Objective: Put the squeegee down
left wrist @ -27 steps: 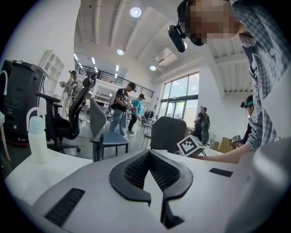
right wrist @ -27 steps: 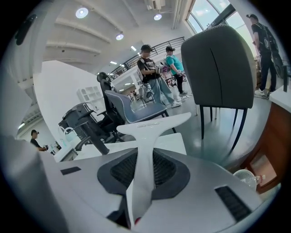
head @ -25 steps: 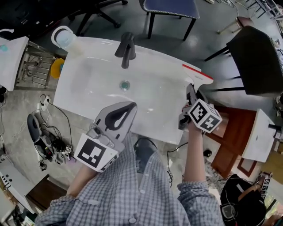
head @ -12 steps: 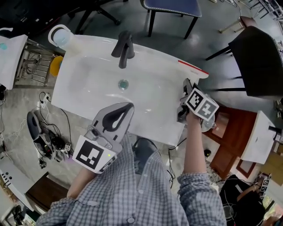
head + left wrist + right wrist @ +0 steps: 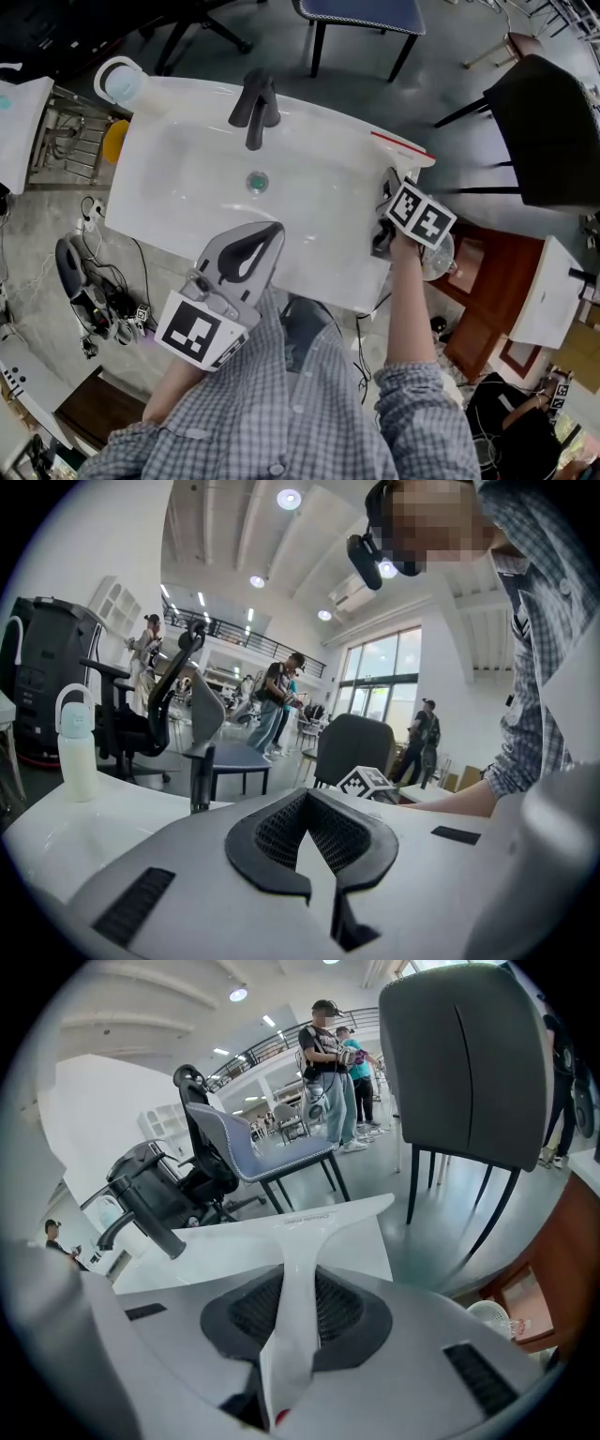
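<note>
A white squeegee [image 5: 405,150] with a red blade edge lies over the right rim of the white sink [image 5: 187,150] in the head view. My right gripper [image 5: 387,178] is shut on its handle, just in front of the blade. In the right gripper view the white handle runs up between the dark pads [image 5: 244,1321] of my right gripper [image 5: 302,1279], and the squeegee's [image 5: 323,1227] crossbar stretches above the sink top. My left gripper [image 5: 275,227] hovers over the sink's front edge with its tips together and nothing in them. The left gripper [image 5: 307,797] looks the same in its own view.
A black faucet [image 5: 253,108] stands at the back of the basin, with the drain [image 5: 257,182] below it. A white bottle [image 5: 122,82] sits on the sink's far left corner. Chairs [image 5: 548,131] stand behind and to the right. Cables [image 5: 94,291] lie on the floor at left.
My right gripper has sunk with the squeegee toward the sink's right rim. The left gripper has stayed where it was.
</note>
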